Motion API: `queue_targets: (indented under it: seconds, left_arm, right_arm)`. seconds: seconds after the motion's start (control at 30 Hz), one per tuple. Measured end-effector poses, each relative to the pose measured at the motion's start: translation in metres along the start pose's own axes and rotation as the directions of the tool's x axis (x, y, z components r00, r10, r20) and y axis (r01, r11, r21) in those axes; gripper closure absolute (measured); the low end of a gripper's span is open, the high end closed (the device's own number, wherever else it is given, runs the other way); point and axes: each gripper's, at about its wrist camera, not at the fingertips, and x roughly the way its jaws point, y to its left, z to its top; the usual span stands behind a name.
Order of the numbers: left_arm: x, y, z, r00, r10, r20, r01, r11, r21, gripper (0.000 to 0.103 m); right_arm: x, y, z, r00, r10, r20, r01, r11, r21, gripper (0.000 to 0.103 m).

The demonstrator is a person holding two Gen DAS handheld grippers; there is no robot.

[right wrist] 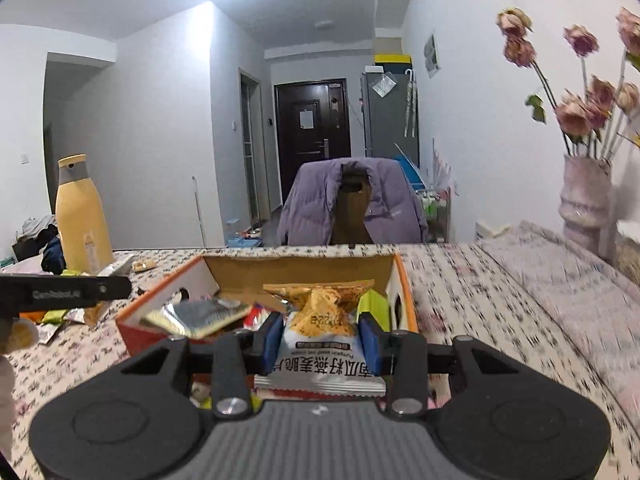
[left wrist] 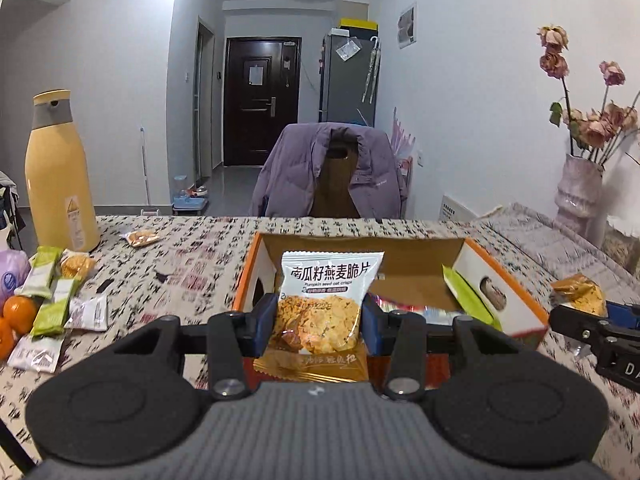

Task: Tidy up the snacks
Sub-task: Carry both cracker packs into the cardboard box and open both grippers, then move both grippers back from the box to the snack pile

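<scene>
My left gripper (left wrist: 318, 326) is shut on a white and orange oat crisp packet (left wrist: 324, 304), held upright in front of the open orange cardboard box (left wrist: 532, 308). My right gripper (right wrist: 320, 340) is shut on a second oat crisp packet (right wrist: 322, 322), held upside down over the same box (right wrist: 132, 324), which holds several wrapped snacks. The right gripper with its packet (left wrist: 580, 300) shows at the right edge of the left wrist view. The left gripper's finger (right wrist: 64, 292) shows at the left of the right wrist view.
A yellow bottle (left wrist: 60, 172) stands at the table's far left. Loose snack packets (left wrist: 52, 300) and oranges (left wrist: 18, 312) lie at the left. One packet (left wrist: 140, 237) lies near the far edge. A vase of dried roses (left wrist: 580, 192) stands at the right. A chair with a purple jacket (left wrist: 328, 172) stands beyond the table.
</scene>
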Motion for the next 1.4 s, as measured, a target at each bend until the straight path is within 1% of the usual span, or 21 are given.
queue_targets:
  seconds: [0.13, 0.3, 0.47, 0.57, 0.67, 0.8, 0.97, 1.07, 1.1, 1.13, 1.17, 1.2, 1.23, 1.27, 1.3, 1.33, 1.4]
  left_arm:
    - [0.019, -0.003, 0.011, 1.000, 0.005, -0.005, -0.005, 1.000, -0.013, 0.059]
    - [0.045, -0.008, 0.019, 1.000, 0.021, -0.013, -0.021, 1.000, -0.021, 0.059]
    - [0.073, -0.010, 0.023, 0.999, 0.037, -0.027, -0.038, 0.998, -0.040, 0.059]
    - [0.092, -0.010, 0.020, 0.998, 0.058, -0.035, -0.060, 0.997, -0.052, 0.059]
    - [0.104, -0.008, 0.010, 0.996, 0.077, -0.035, -0.079, 0.995, -0.063, 0.059]
    - [0.111, -0.006, 0.000, 0.997, 0.068, -0.033, -0.070, 0.997, -0.046, 0.059]
    - [0.114, -0.005, -0.007, 0.997, 0.066, -0.041, -0.066, 0.998, -0.022, 0.059]
    - [0.111, -0.002, -0.007, 0.999, 0.045, -0.023, -0.046, 0.998, -0.042, 0.057]
    - [0.110, -0.002, -0.008, 0.999, 0.044, -0.016, -0.044, 0.998, -0.046, 0.054]
    - [0.109, -0.001, -0.008, 0.999, 0.043, -0.010, -0.044, 0.998, -0.048, 0.052]
    - [0.108, -0.001, -0.007, 0.999, 0.042, -0.005, -0.042, 0.998, -0.049, 0.044]
    - [0.108, -0.001, -0.007, 0.999, 0.045, -0.002, -0.045, 0.998, -0.053, 0.028]
    - [0.107, 0.000, -0.008, 0.999, 0.051, 0.005, -0.051, 0.997, -0.060, 0.019]
    - [0.106, 0.002, -0.008, 0.998, 0.056, 0.015, -0.055, 0.996, -0.069, 0.006]
    - [0.104, 0.003, -0.007, 0.998, 0.061, 0.027, -0.059, 0.995, -0.082, 0.000]
    - [0.102, 0.003, -0.007, 0.997, 0.072, 0.041, -0.068, 0.993, -0.094, 0.000]
    - [0.101, 0.004, -0.006, 0.996, 0.082, 0.043, -0.077, 0.992, -0.099, 0.000]
  right_arm:
    - [0.025, 0.004, 0.018, 1.000, 0.004, 0.002, -0.004, 1.000, -0.017, 0.063]
    - [0.058, 0.005, 0.031, 1.000, -0.004, -0.011, 0.003, 1.000, -0.023, 0.063]
    - [0.096, 0.000, 0.035, 0.999, -0.027, -0.037, 0.027, 1.000, -0.004, 0.063]
    - [0.114, -0.003, 0.029, 0.998, -0.044, -0.052, 0.044, 0.999, 0.007, 0.063]
    - [0.122, -0.007, 0.016, 0.998, -0.033, -0.055, 0.034, 0.999, 0.014, 0.063]
    - [0.129, -0.009, 0.007, 0.997, -0.029, -0.072, 0.030, 0.999, 0.014, 0.063]
    - [0.132, -0.006, 0.000, 0.995, -0.047, -0.088, 0.046, 0.999, -0.012, 0.063]
    - [0.134, -0.008, -0.001, 0.994, -0.053, -0.100, 0.053, 0.999, -0.006, 0.061]
    - [0.134, -0.010, -0.001, 0.993, -0.054, -0.102, 0.054, 0.999, -0.004, 0.061]
    - [0.134, -0.011, -0.001, 0.993, -0.056, -0.101, 0.056, 0.998, -0.002, 0.059]
    - [0.133, -0.012, -0.001, 0.993, -0.059, -0.103, 0.060, 0.998, 0.003, 0.048]
    - [0.132, -0.013, -0.001, 0.993, -0.062, -0.102, 0.063, 0.998, 0.007, 0.040]
    - [0.131, -0.014, -0.002, 0.993, -0.064, -0.099, 0.065, 0.998, 0.009, 0.022]
    - [0.129, -0.014, -0.002, 0.993, -0.065, -0.095, 0.067, 0.998, 0.010, 0.008]
    - [0.127, -0.014, -0.002, 0.994, -0.067, -0.087, 0.069, 0.998, 0.013, 0.004]
    - [0.126, -0.015, -0.002, 0.994, -0.069, -0.080, 0.070, 0.997, 0.016, 0.000]
    - [0.124, -0.015, -0.001, 0.995, -0.074, -0.073, 0.075, 0.997, 0.018, 0.000]
